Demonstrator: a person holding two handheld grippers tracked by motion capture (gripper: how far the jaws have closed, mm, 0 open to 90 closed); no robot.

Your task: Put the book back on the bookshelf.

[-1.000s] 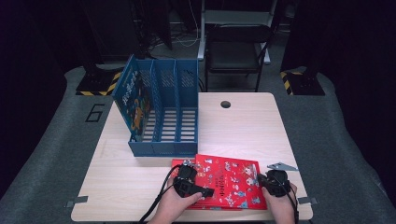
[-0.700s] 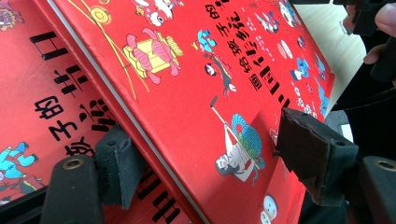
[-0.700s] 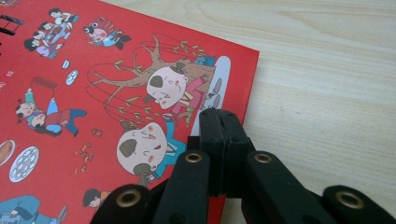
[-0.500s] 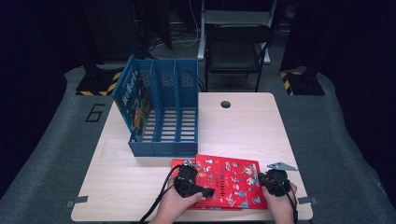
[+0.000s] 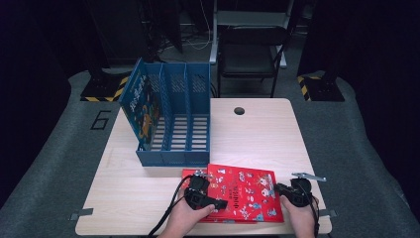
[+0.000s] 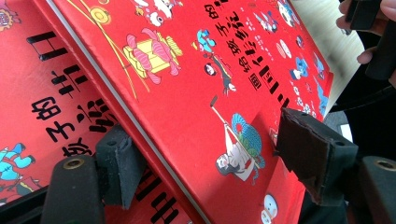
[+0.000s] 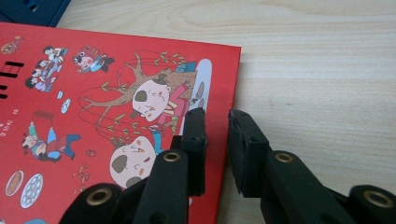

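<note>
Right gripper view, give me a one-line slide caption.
Right gripper, jaws just opening, straddles the edge of a red picture book lying on the wooden table.

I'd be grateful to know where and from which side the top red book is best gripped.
Grip the top red book at its right edge, coming in level from the right with the right gripper. It lies flat on another red book, so only its thin edges give purchase; that gripper's jaws have just been opening there.

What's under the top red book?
A second red book lies under the top red book, sticking out at its left edge. The left gripper straddles the top book's edge. Anything further beneath is covered.
</note>
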